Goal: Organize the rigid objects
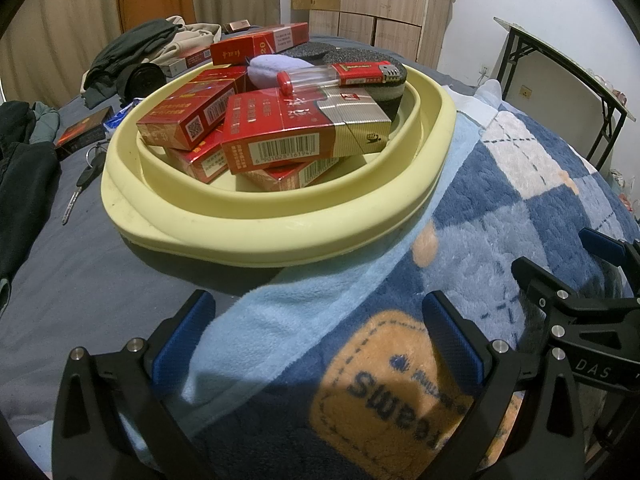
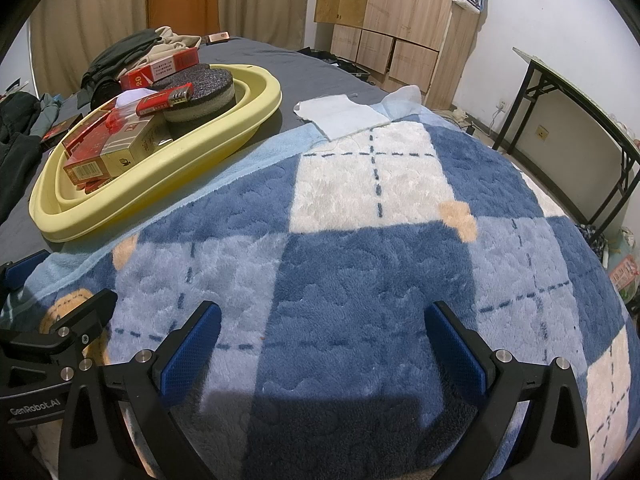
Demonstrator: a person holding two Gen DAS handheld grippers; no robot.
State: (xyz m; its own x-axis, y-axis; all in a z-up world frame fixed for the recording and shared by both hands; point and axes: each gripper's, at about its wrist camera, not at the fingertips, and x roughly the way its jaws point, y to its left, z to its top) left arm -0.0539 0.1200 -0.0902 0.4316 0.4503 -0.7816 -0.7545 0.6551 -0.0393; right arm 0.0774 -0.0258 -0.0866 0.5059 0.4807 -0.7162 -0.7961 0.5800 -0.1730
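A pale yellow basin sits on the bed ahead of my left gripper. It holds several red cigarette packs, a red and clear lighter on top, a dark round sponge and a pale purple pad. The left gripper is open and empty, just short of the basin's near rim. My right gripper is open and empty over the checked blanket, with the basin far to its upper left. The packs and lighter show there too.
A blue, white and orange fleece blanket covers the near bed. A key, a dark box and piled clothes lie left of the basin. A white cloth lies beyond. A folding table stands right.
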